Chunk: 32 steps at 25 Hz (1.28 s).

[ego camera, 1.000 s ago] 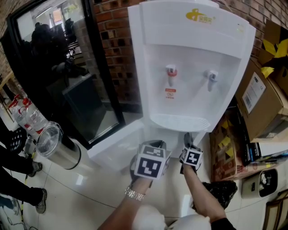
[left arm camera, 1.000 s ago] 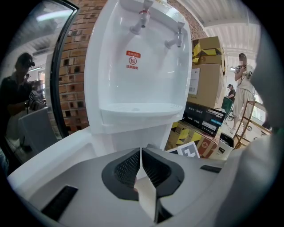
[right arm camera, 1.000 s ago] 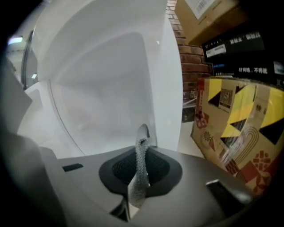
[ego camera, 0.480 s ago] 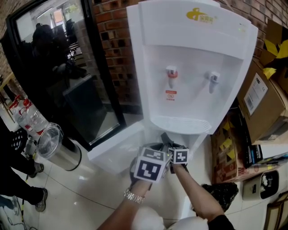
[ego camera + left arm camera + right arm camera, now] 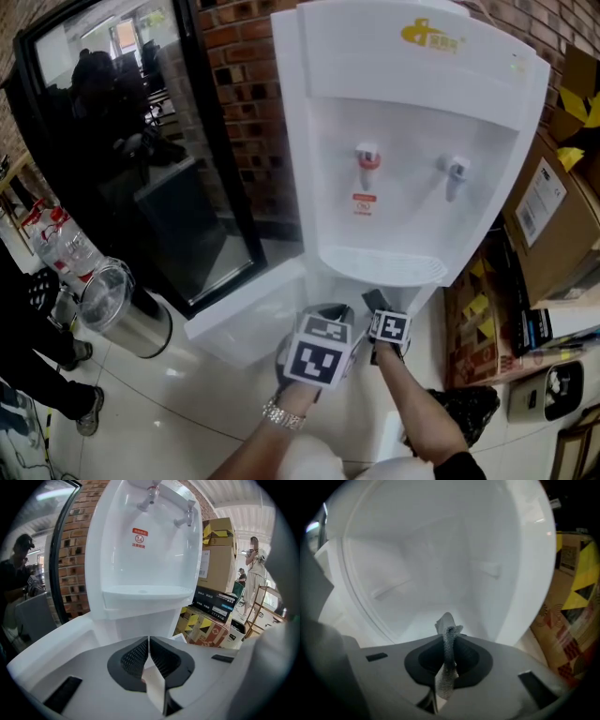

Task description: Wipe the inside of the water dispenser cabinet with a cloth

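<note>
The white water dispenser (image 5: 412, 141) stands against a brick wall, its lower cabinet door (image 5: 248, 309) swung open to the left. My right gripper (image 5: 375, 304) is at the cabinet opening under the drip tray, shut on a grey cloth (image 5: 447, 641) that sticks up between its jaws. In the right gripper view the white cabinet interior (image 5: 436, 573) fills the picture just ahead of the cloth. My left gripper (image 5: 335, 313) is beside it on the left, in front of the open door. Its jaws (image 5: 148, 651) are shut and point up at the dispenser front (image 5: 145, 550).
A steel bin with a clear lid (image 5: 122, 309) stands on the tiled floor at the left, before a black-framed glass door (image 5: 122, 159). Cardboard boxes (image 5: 553, 216) are stacked right of the dispenser, with a black bag (image 5: 464, 408) below. Persons stand far right (image 5: 255, 569).
My right gripper with the cloth swung left toward the left gripper, then came back a little to the right. The left gripper has barely moved.
</note>
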Available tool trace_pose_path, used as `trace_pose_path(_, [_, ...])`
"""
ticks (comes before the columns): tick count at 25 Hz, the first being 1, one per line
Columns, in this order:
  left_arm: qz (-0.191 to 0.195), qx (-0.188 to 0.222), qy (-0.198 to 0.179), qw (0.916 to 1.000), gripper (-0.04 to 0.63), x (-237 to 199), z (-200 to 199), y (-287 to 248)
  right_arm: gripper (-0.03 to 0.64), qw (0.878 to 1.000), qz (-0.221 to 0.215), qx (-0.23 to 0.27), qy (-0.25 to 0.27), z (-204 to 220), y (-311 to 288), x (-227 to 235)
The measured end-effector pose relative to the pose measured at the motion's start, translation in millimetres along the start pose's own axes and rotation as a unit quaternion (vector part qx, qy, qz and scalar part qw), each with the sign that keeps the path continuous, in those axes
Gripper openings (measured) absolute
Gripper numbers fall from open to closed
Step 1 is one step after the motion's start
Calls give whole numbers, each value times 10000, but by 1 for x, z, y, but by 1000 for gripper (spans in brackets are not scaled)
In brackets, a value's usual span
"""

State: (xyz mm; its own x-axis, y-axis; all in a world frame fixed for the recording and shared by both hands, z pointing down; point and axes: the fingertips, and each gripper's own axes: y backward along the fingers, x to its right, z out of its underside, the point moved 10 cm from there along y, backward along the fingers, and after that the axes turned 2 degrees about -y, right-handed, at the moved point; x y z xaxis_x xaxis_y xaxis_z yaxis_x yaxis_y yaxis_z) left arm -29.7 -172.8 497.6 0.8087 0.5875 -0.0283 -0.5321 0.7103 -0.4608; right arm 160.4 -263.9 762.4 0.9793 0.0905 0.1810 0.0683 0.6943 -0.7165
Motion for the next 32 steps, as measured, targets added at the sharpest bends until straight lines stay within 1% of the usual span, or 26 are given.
trace_pose_path(2, [55,-1,-4,10000,14,3,0,-2,23,9989,230,377,-127,-9,11,10])
trace_pose_path(4, [86,3,-2,10000,14,4,-1,-3,23,9975,292,515,-375,-6,20,14])
trace_pose_path(5, [94,7,1,10000,14,4,-1,-4,23,9970,166,553,-510,-3,24,10])
trace_pose_path(6, [97,9,0,10000,14,4,-2,-4,23,9964,-70,640,-552,-2,28,1])
trace_pose_path(7, [99,9,-3,10000,14,4,-2,-4,23,9952,-362,787,-454,-5,33,-15])
trace_pose_path(9, [106,6,-13,9999,14,5,-2,-4,23,9900,-950,1047,-1,-13,41,-49])
trace_pose_path(11, [89,-2,-25,10000,14,4,-2,-2,23,9843,-1403,1013,353,-12,37,-74])
trace_pose_path(12, [63,-3,-25,10000,14,3,-1,0,23,9830,-1529,921,428,-9,32,-82])
trace_pose_path(13, [28,-2,-20,10000,14,1,-1,2,23,9834,-1546,821,469,-6,26,-84])
trace_pose_path(15, [-46,15,5,10000,14,-4,-1,6,23,9882,-1280,659,530,0,16,-77])
trace_pose_path(19, [-128,48,50,9999,14,-8,-1,11,23,9975,-503,285,408,13,-1,-34])
trace_pose_path(21, [-110,52,46,9999,14,-7,-1,9,23,9984,-112,419,353,5,6,-14])
trace_pose_path(23, [-51,47,44,10000,14,-4,-2,5,23,9980,124,571,258,-2,14,2])
trace_pose_path(25, [0,29,58,10000,14,-1,-1,2,23,9982,178,564,37,-2,19,13])
trace_pose_path(28, [23,5,54,10000,14,1,-1,-1,23,9992,82,264,-305,4,22,20])
trace_pose_path(30, [24,5,33,10000,14,2,-2,-1,23,9992,-95,220,-316,2,26,13])
trace_pose_path(32, [16,11,26,10000,14,2,-2,0,23,9984,-432,328,-179,-6,31,-6])
